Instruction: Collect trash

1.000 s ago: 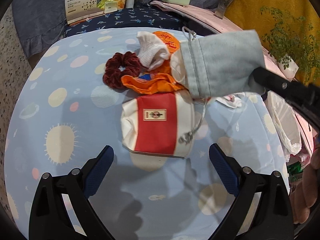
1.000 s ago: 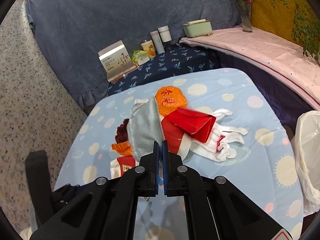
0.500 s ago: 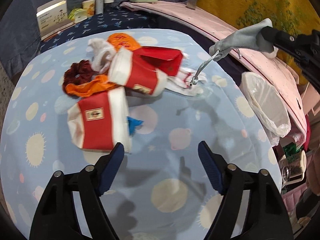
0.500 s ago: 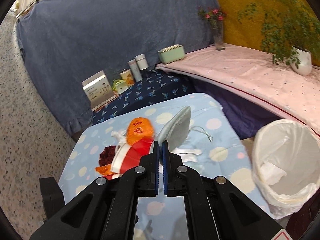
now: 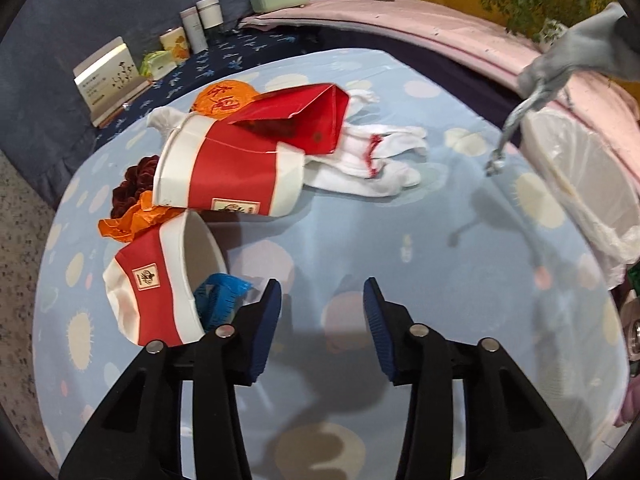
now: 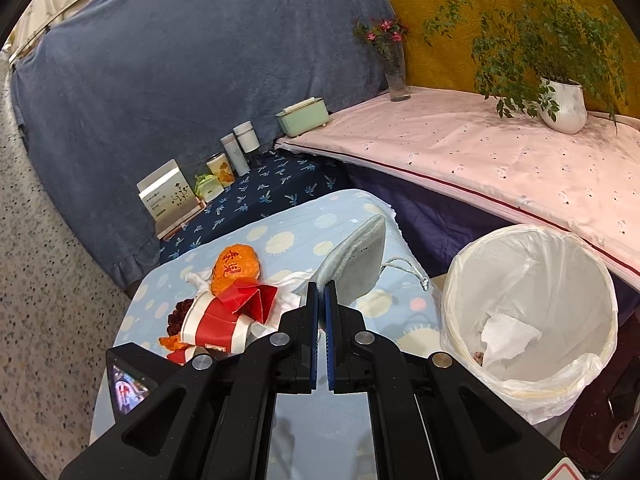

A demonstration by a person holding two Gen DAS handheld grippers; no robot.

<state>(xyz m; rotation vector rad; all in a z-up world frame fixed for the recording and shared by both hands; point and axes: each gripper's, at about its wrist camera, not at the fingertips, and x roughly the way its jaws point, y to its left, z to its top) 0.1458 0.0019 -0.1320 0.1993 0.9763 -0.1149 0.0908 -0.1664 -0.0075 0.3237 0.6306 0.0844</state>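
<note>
My right gripper (image 6: 321, 300) is shut on a grey drawstring pouch (image 6: 354, 264), held in the air above the table's right edge, beside the white-lined bin (image 6: 528, 312). In the left wrist view the pouch (image 5: 568, 60) hangs at upper right with its cord dangling. My left gripper (image 5: 322, 308) hovers over the blue spotted tablecloth (image 5: 400, 240); its jaws are closing with nothing between them. Left of it lie two red-and-white paper cups (image 5: 228, 172) (image 5: 156, 284), a blue scrap (image 5: 222, 294), a red envelope (image 5: 304, 116), white gloves (image 5: 372, 156), an orange bag (image 5: 224, 98) and a dark red scrunchie (image 5: 132, 184).
The bin (image 5: 580, 176) stands off the table's right edge with crumpled paper inside. Behind the table, a dark blue shelf (image 6: 272, 188) carries a card box, tins and bottles. A pink-covered ledge (image 6: 480, 152) holds a potted plant (image 6: 560, 100) and a vase.
The right gripper has carried the grey pouch off the pile and rightward to the bin's side. The left gripper's jaws have narrowed, and it has shifted right past the lower cup.
</note>
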